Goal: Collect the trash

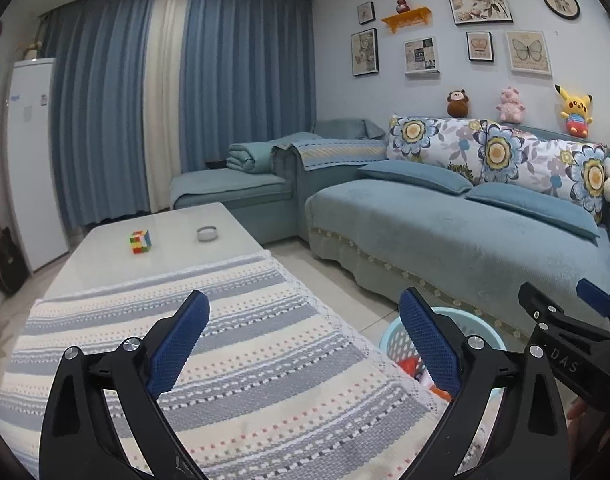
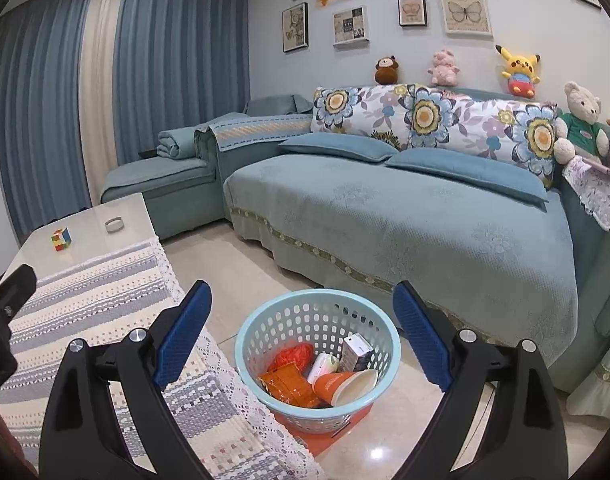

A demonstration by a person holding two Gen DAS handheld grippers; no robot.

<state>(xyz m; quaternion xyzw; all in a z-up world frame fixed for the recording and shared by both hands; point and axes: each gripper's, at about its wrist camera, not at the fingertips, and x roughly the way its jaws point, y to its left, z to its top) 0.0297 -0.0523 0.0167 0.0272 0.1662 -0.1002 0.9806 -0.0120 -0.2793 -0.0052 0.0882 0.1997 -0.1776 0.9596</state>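
Both of your grippers are empty with their jaws spread wide, so nothing is in hand right now. Your right gripper (image 2: 301, 334) hangs above the basket (image 2: 245, 344), which sits on the floor just beside the table's near corner, between the table (image 2: 129, 208) and the sofa (image 2: 385, 232). That spot makes sense: anything lifted off the table only has to travel a short way over the edge to drop in. Your left gripper (image 1: 303, 340) hovers over the striped cloth (image 1: 245, 344) on the table, beside the basket rather than above it.

Inside the basket you can see the trash: an orange wrapper (image 2: 291, 386), an orange paper cup (image 2: 345, 386) lying on its side, a small carton (image 2: 357, 352) standing against the far wall, and a crumpled orange bag (image 2: 293, 354) behind them. An orange sheet pokes out from under the basket's base.

On the table beyond the basket, only a puzzle cube (image 1: 140, 241) and a small round dish (image 1: 206, 234) show, and neither looks like rubbish. Judging from that, collection seems finished or nearly so; check the parts of the cloth hidden behind your fingers before you stop.
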